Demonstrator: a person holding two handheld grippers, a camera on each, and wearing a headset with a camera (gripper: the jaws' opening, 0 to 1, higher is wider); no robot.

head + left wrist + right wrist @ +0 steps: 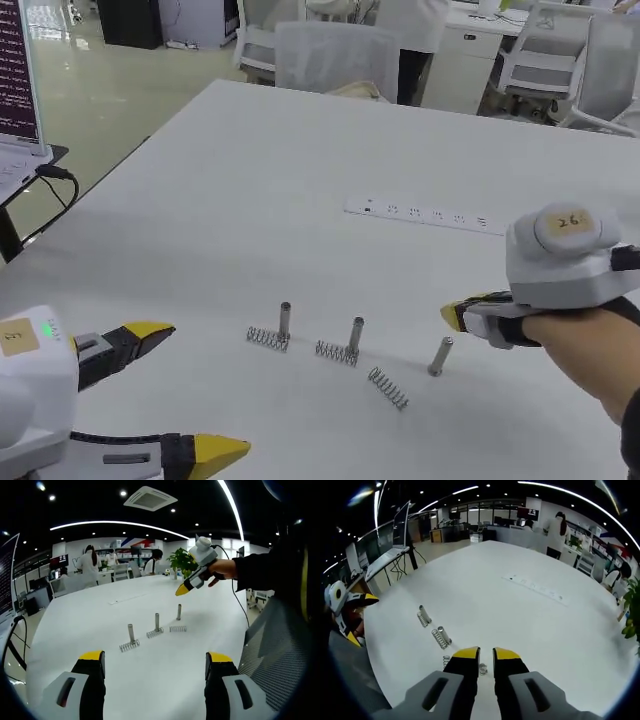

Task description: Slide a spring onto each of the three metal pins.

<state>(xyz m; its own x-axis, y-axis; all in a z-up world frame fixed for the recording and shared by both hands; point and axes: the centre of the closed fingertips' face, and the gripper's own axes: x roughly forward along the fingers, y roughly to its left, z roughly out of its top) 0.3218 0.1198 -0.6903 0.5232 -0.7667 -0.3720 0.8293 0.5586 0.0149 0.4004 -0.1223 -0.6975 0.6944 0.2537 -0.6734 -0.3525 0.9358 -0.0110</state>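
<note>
Plainly, three springs point(337, 352) lie flat on the table point(300, 180), each beside an upright pin point(356, 334), none threaded. They look light, squashy and apt to roll, so pinch one gently across mid-coil. Empty, the left gripper point(200, 390) gapes wide; the right gripper point(455, 316) is pinched together on nothing.

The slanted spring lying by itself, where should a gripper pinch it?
Probably near one end of the spring, coming down from above with jaws across its thin sides. It lies flat on the table, and that leaves the other end open for a pin.
</note>
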